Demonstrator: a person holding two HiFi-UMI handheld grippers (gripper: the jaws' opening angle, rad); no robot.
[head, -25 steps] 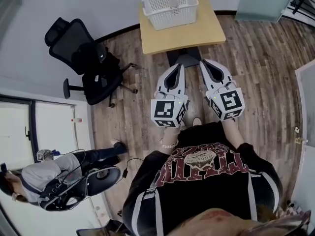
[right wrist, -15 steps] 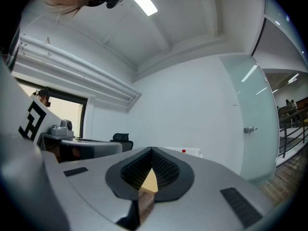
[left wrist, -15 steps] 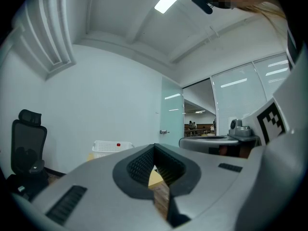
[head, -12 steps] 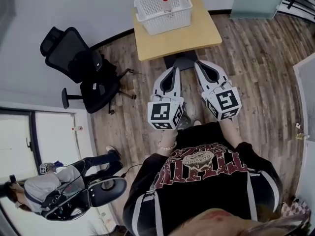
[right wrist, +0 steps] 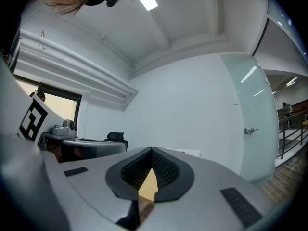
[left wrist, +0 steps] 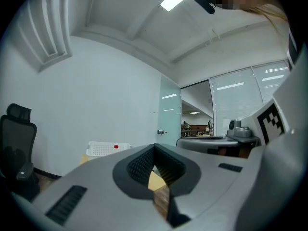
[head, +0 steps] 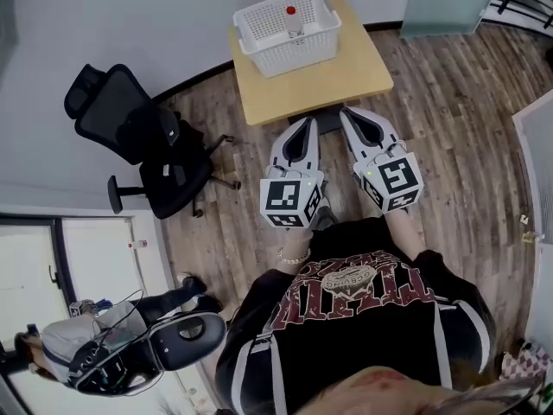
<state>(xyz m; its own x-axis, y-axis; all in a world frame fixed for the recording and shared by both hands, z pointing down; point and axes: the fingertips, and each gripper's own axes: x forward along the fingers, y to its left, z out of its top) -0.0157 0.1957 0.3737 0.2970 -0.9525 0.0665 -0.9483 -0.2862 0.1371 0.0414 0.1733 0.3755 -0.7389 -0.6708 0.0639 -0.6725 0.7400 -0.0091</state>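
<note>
Wood-toned plank floor (head: 449,102) fills much of the head view. At upper centre of the frame stands a light wooden square table (head: 328,80), with a white perforated plastic basket (head: 298,50) set on its far left part. A red-capped clear bottle (head: 293,20) is seen inside the basket. Just below the table's near edge, at mid-frame, the left gripper (head: 308,121) and the right gripper (head: 349,114) are held side by side, their tips pointed toward the table and apart from it. A black office chair (head: 138,141) is placed at left, well apart from both grippers.

Left gripper view: the left gripper (left wrist: 155,147) is shown with its jaws pressed together at the tips, nothing being pinched. Table wood and floor are glimpsed through the gap behind the tips. The basket (left wrist: 103,149) appears left of centre, the chair (left wrist: 17,143) at the left edge.

Right gripper view: the right gripper (right wrist: 152,150) is likewise drawn closed on nothing. A strip of the basket (right wrist: 190,152) is visible just above the right jaw, the chair (right wrist: 115,137) left of centre, and a frosted glass door (right wrist: 250,124) at right.
</note>
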